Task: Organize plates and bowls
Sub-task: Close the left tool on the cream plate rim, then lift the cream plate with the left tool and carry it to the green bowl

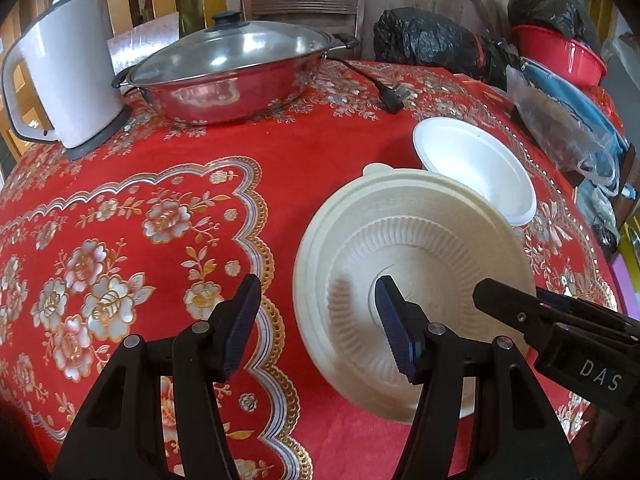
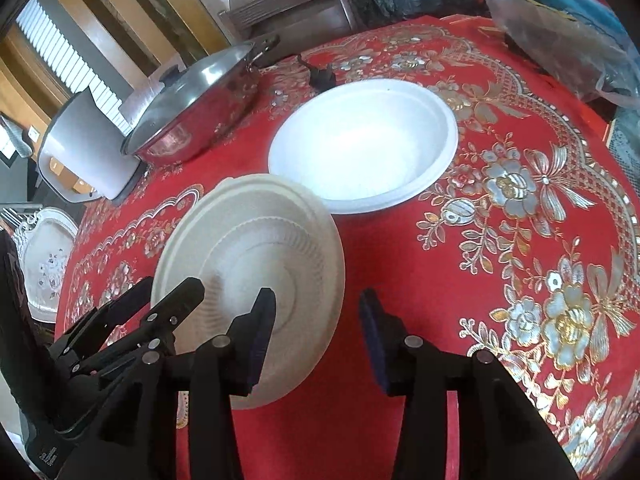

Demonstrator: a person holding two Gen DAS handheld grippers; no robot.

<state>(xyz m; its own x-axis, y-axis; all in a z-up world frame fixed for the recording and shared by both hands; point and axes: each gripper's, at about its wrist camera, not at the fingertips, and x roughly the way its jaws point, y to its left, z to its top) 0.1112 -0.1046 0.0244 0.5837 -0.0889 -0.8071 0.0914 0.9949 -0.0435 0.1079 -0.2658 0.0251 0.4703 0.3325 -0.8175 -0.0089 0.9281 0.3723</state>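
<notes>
A cream ribbed plate point(image 1: 416, 240) lies on the red flowered tablecloth; it also shows in the right wrist view point(image 2: 256, 240). A white bowl point(image 1: 476, 168) sits just behind it, its rim overlapped by the plate, also in the right wrist view point(image 2: 364, 144). My left gripper point(image 1: 316, 320) is open, astride the plate's near left edge, one finger over the plate. My right gripper point(image 2: 316, 332) is open, astride the plate's near right edge. Each gripper shows in the other's view, the right one point(image 1: 520, 312) and the left one point(image 2: 160, 304). Neither holds anything.
A lidded steel wok point(image 1: 232, 76) and a white kettle point(image 1: 68, 68) stand at the table's far left. A black plug point(image 1: 394, 98) lies behind the bowl. Black bags point(image 1: 432, 40), a red basin point(image 1: 560, 52) and plastic bags point(image 1: 568, 120) crowd the far right edge.
</notes>
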